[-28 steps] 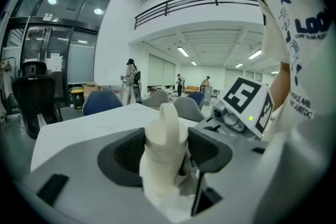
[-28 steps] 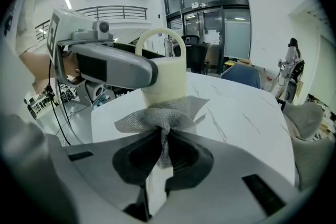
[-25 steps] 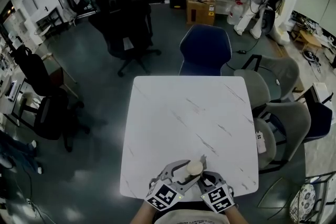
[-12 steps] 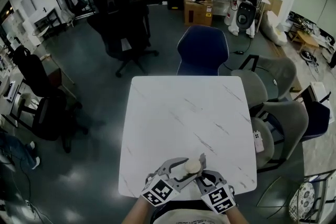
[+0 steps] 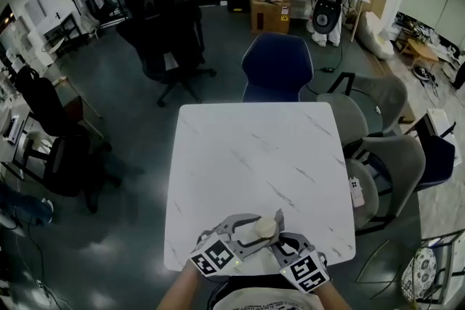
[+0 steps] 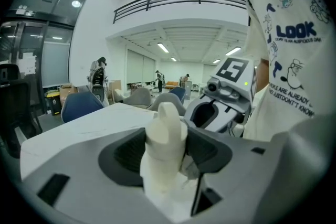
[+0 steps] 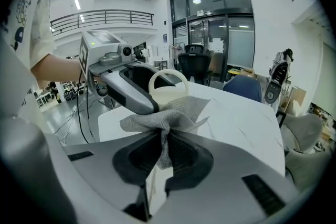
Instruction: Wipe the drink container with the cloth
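Cream drink container (image 6: 165,134), clamped in the left hand-held gripper (image 6: 166,150), is rolling fresh surface toward the right hand-held gripper's (image 7: 164,157) pinched cloth (image 7: 169,115).

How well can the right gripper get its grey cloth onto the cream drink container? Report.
Probably yes. The right gripper pinches the grey woven cloth, which looks to touch the cream plastic drink container clamped in the left gripper; nothing stands between.

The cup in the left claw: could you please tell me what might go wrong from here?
1. The left claw grips the cup close to the table's near edge; a slip could send it to the floor.
2. The right claw pinches only a bunch of cloth, which may pull free during wiping.
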A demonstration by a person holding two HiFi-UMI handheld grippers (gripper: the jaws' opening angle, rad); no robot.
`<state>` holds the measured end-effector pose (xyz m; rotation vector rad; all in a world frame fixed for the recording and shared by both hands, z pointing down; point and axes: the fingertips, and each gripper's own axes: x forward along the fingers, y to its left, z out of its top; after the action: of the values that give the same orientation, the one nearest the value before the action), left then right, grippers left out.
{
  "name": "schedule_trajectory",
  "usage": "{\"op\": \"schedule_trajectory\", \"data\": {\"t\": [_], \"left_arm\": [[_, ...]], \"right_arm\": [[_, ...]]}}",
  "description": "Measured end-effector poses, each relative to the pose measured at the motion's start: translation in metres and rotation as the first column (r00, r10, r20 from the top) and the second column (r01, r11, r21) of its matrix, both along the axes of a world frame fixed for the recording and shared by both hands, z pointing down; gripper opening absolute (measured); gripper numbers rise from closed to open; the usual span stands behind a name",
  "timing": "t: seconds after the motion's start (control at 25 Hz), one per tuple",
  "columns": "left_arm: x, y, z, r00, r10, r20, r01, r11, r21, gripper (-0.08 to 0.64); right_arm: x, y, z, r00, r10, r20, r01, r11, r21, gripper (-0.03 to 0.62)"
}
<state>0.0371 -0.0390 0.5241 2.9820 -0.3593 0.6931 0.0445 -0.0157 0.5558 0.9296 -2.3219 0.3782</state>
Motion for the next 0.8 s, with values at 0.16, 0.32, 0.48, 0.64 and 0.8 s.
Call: {"op": "schedule_trajectory", "data": {"t": [0.16, 0.32, 0.48, 0.64, 0.8], "left_arm": [[0.000, 0.000, 0.000, 0.998, 0.066, 0.011, -0.065, 0.998, -0.004, 0.256], [-0.001, 0.002, 0.000, 0.992, 0.125, 0.028, -0.125, 0.992, -0.010, 0.256], [0.000, 0.003, 0.000, 0.986, 0.166, 0.033, -0.166, 0.986, -0.007, 0.256], [0.002, 0.005, 0.002, 0.980, 0.197, 0.037, -0.197, 0.980, -0.003, 0.256], [0.000, 0.004, 0.001, 0.979, 0.200, 0.038, -0.200, 0.980, -0.004, 0.256]], "right_arm": [[0.001, -0.001, -0.002, 0.999, -0.035, -0.009, 0.035, 0.999, 0.003, 0.037], [0.002, 0.000, -0.001, 0.997, -0.072, -0.028, 0.072, 0.997, -0.001, 0.037], [0.004, -0.003, 0.004, 0.992, -0.107, -0.063, 0.107, 0.994, -0.001, 0.037], [0.007, -0.003, 0.010, 0.989, -0.124, -0.074, 0.124, 0.992, -0.009, 0.037], [0.006, -0.005, 0.018, 0.985, -0.143, -0.092, 0.142, 0.990, -0.019, 0.037]]}}
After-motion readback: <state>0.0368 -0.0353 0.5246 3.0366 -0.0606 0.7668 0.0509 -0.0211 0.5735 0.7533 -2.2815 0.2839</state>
